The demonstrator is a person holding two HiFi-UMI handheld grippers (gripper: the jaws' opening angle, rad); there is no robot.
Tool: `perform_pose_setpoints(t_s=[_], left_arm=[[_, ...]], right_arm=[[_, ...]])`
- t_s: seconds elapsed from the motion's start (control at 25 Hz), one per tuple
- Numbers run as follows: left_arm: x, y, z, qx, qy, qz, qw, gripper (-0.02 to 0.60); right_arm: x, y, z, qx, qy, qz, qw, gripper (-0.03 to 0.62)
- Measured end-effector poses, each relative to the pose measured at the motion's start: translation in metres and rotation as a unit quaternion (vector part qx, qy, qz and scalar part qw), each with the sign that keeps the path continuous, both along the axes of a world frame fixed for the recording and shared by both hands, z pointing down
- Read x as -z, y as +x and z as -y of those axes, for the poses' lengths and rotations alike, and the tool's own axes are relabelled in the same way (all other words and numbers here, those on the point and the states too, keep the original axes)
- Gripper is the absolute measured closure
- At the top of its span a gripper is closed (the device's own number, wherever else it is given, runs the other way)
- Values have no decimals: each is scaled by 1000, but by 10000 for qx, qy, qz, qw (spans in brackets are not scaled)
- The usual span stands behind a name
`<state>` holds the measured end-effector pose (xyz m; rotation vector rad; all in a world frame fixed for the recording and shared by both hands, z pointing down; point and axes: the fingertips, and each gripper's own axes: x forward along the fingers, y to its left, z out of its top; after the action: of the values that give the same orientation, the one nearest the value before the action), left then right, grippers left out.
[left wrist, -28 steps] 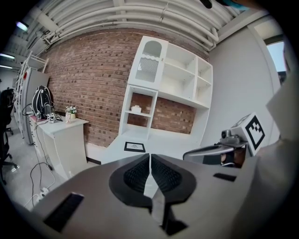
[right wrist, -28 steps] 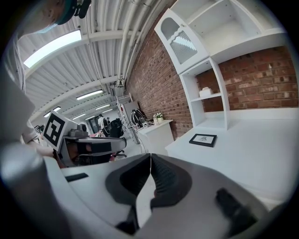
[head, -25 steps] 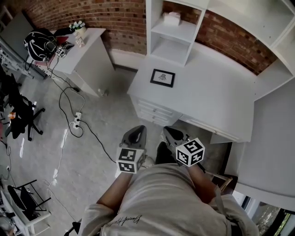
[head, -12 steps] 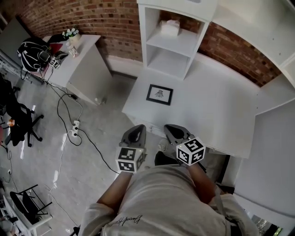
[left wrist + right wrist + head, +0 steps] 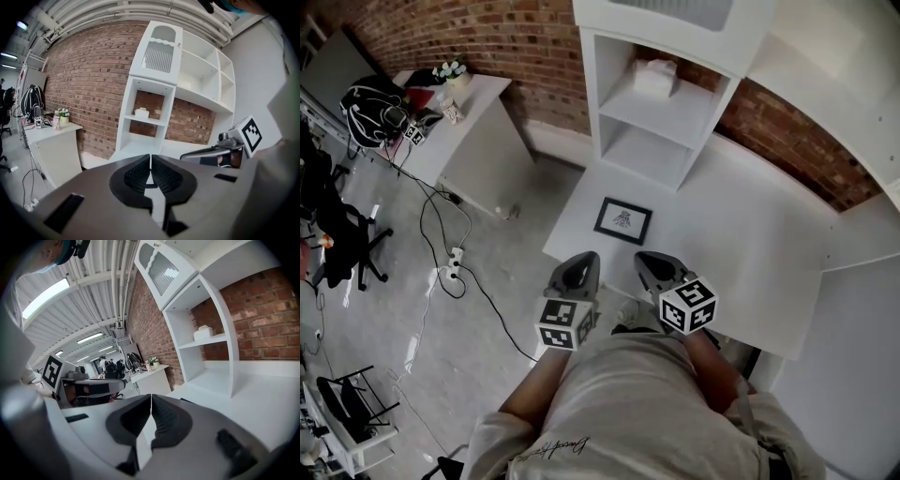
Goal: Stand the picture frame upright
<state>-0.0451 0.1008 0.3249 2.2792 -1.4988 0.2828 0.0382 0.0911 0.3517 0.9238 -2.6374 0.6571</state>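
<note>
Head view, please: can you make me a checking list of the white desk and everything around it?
Surface: white desk, flat top against the wall.
Job's things: picture frame lies flat on the desk near the shelf unit, not yet upright.
Clutter: nothing seen on the desk besides the frame; a small white box sits on a shelf.
Grippers: left gripper and right gripper are both shut with nothing between the jaws, short of the frame.
Cables: black cables and a power strip on the floor at the left.
Surroundings: brick wall, side table with a backpack and flowers, office chair.
</note>
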Motion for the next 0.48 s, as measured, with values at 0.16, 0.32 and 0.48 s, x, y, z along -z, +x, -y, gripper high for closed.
perform_pose_setpoints(t_s=[0.16,0.32,0.48], left_arm=[[3,15,20,-10,77,-33,10000,558],[-1,19,33,36,-13,45,10000,558],[-3,16,41,82,-72,106,9999,558]], right_arm=[[-1,10,22,91,-10,20,10000,565],[-4,16,37,106,-32,37,9999,565],[-4,16,44,56,-53,123,9999,565]])
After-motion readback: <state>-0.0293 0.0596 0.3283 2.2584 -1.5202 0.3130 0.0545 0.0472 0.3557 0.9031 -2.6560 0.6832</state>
